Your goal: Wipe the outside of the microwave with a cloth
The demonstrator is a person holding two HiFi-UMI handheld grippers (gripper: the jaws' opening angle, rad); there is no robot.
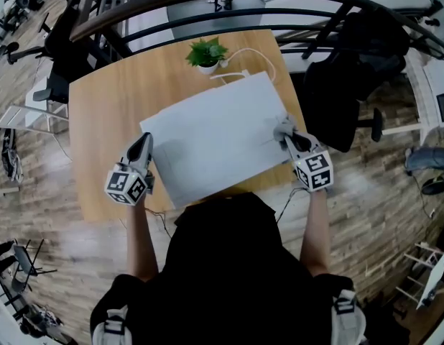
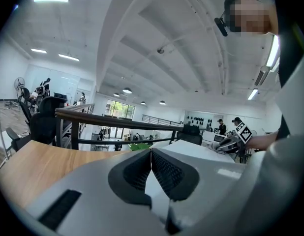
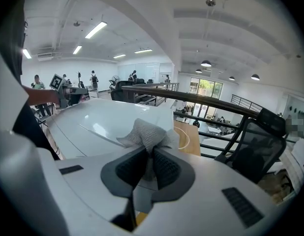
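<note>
Right, your right gripper (image 1: 287,134) clamps the cloth (image 3: 148,132), soft and limp-looking, best held by 1 bunched fold, while your left gripper (image 1: 143,144) sits closed and empty by the microwave (image 1: 207,139).

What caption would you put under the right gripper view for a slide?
Right gripper, jaws shut on a crumpled grey woven cloth, at the top edge of the glossy white box-shaped microwave.
</note>
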